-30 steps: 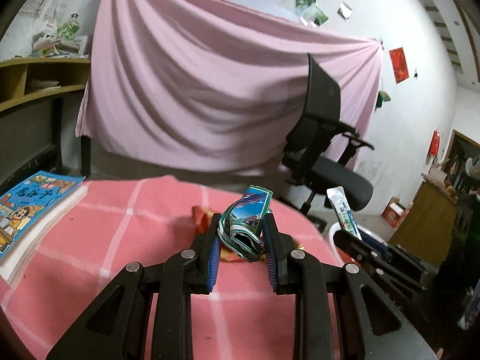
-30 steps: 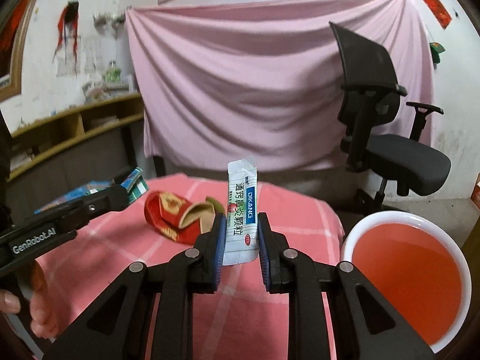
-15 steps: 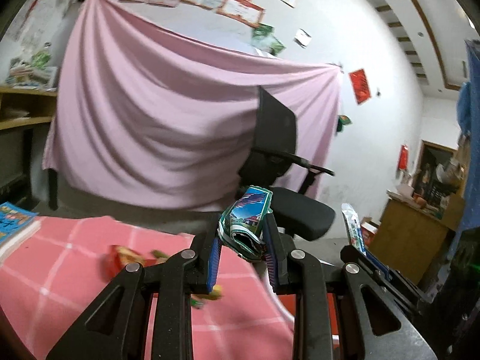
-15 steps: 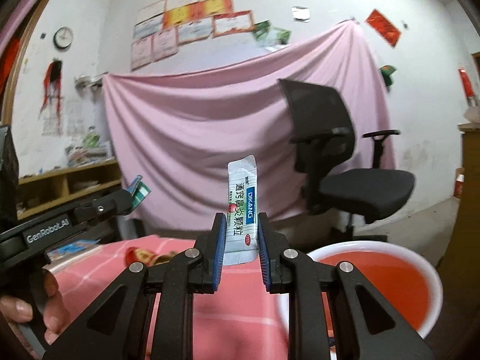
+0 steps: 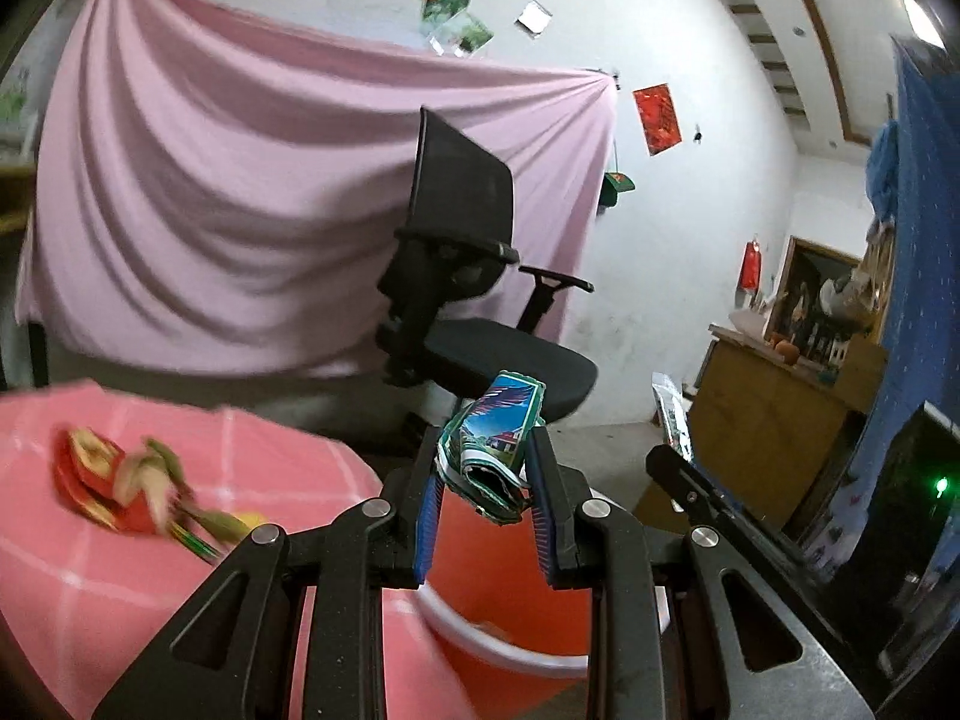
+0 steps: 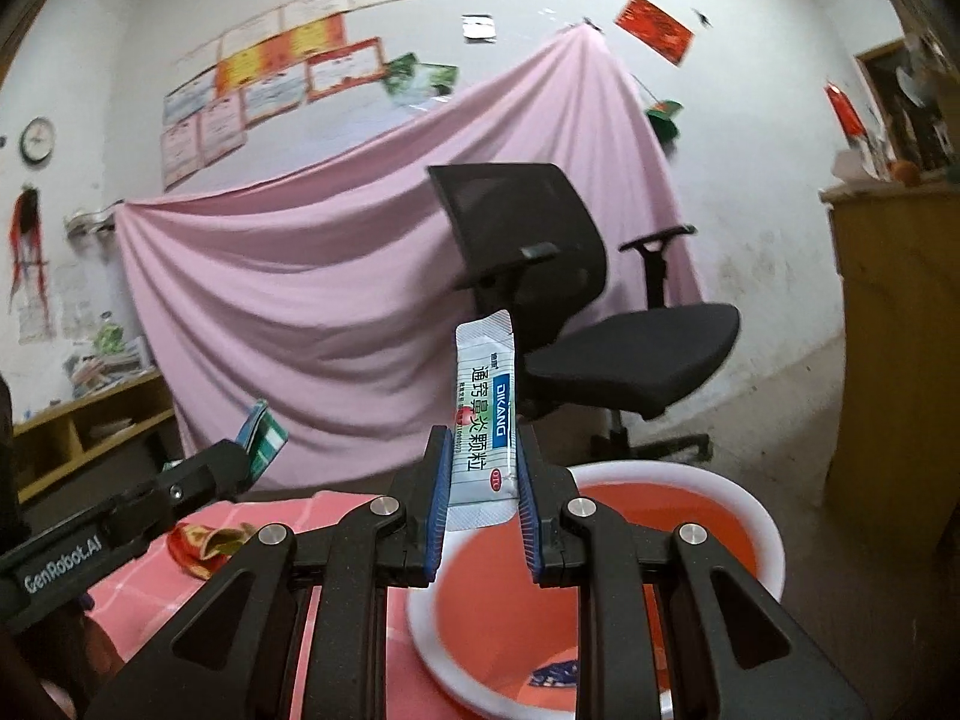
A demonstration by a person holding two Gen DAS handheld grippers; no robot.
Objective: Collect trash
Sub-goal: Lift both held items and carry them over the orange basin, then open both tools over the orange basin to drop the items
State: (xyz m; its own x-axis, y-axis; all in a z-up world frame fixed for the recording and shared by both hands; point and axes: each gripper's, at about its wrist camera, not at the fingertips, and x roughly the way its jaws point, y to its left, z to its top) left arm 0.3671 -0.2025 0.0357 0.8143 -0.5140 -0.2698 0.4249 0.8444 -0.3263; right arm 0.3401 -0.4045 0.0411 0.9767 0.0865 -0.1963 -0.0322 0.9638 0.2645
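My left gripper (image 5: 485,483) is shut on a crumpled green and blue carton (image 5: 493,444), held above the near rim of the red bin (image 5: 510,648) beside the table. My right gripper (image 6: 482,483) is shut on a white medicine sachet (image 6: 485,420) that stands upright, over the bin (image 6: 762,531), which has a white rim and a dark scrap inside. The left gripper and its carton (image 6: 259,441) show at the left of the right wrist view. A red and green crumpled wrapper (image 5: 120,480) lies on the pink checked tablecloth (image 5: 72,588).
A black office chair (image 5: 462,276) stands behind the bin before a pink hanging sheet (image 5: 240,210). A wooden cabinet (image 5: 780,408) is at the right. Wooden shelves (image 6: 78,426) line the left wall.
Both grippers have swung right, away from the table middle, and now hang over the red bin. The book has left the view. Both still hold their items.
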